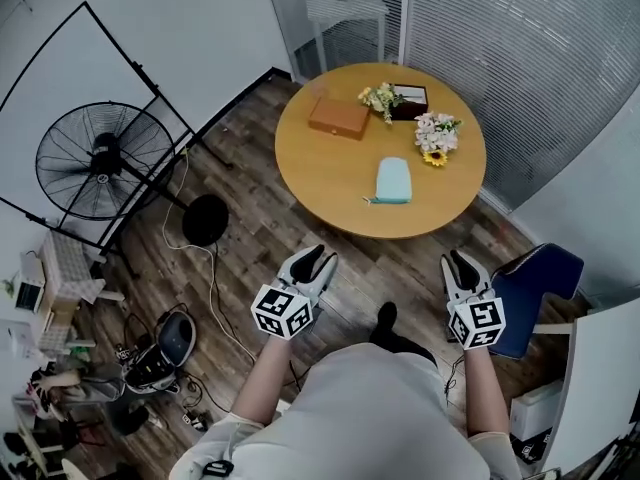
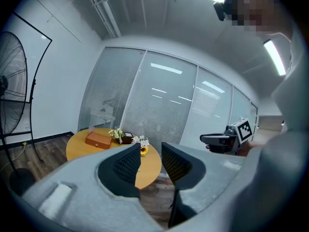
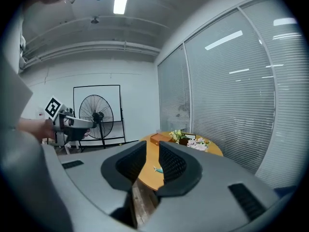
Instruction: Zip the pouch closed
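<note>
Short of the round table (image 1: 330, 168), the left gripper (image 1: 320, 255) and right gripper (image 1: 459, 259) are held with jaws apart, nothing gripped. The teal pouch (image 1: 392, 180) is laid on the table's near side, its long axis pointing away from the person.

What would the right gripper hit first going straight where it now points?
Probably the near rim of the round table, close to the pouch; nothing shows in between. Depth is unclear.

A round wooden table (image 1: 322, 186) stands ahead of the left gripper (image 1: 322, 258) and right gripper (image 1: 458, 260), well apart. A mint-green pouch (image 1: 392, 180) lies nearest them; beyond it sit a brown case (image 1: 339, 117), a dark box (image 1: 411, 101) and two flower bunches (image 1: 437, 134).
</note>
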Tool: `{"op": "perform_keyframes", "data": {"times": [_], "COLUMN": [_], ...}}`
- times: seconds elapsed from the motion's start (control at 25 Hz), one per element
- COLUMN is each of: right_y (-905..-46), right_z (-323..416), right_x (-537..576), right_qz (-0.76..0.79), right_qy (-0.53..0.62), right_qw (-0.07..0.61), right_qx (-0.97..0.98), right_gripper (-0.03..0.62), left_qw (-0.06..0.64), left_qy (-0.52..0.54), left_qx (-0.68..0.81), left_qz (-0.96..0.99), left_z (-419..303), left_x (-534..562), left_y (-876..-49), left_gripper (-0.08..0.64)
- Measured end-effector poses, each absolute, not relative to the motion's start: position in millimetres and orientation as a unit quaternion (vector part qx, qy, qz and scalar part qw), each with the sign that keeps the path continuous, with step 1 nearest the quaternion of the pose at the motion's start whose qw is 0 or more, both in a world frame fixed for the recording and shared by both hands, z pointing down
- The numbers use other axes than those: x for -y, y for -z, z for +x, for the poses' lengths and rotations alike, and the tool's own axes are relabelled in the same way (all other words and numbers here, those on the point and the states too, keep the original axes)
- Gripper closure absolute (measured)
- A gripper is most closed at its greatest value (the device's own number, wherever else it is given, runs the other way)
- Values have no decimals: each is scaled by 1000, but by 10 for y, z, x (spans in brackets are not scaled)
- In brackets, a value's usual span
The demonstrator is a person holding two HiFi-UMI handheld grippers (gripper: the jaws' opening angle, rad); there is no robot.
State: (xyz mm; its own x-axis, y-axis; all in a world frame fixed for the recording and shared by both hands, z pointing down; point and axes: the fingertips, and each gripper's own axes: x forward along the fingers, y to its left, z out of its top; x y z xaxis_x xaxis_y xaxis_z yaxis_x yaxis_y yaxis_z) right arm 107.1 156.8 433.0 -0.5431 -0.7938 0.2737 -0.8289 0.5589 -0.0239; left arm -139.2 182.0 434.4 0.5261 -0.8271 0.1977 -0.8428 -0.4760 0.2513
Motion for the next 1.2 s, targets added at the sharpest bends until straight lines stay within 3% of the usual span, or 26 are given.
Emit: {"op": "perform_keyframes", "data": {"times": [0.68,1.2], "right_y": [-4624,-4820], "right_z": [1444,1447], "right_x": [87,545], "right_qz": [403,393], "right_qy": [-109,-136], "right_qw": [109,116], "right_qx": [902,902], "right_gripper": [515,515], "left_qw": [173,187], "left_qy": [-39,-60], "left_qx": [517,527], "left_qz": [837,827], "left_z": [-848,-855], "left_x": [-486,-133], "left_y": [-4444,-4562], "left_gripper": [426,426]}}
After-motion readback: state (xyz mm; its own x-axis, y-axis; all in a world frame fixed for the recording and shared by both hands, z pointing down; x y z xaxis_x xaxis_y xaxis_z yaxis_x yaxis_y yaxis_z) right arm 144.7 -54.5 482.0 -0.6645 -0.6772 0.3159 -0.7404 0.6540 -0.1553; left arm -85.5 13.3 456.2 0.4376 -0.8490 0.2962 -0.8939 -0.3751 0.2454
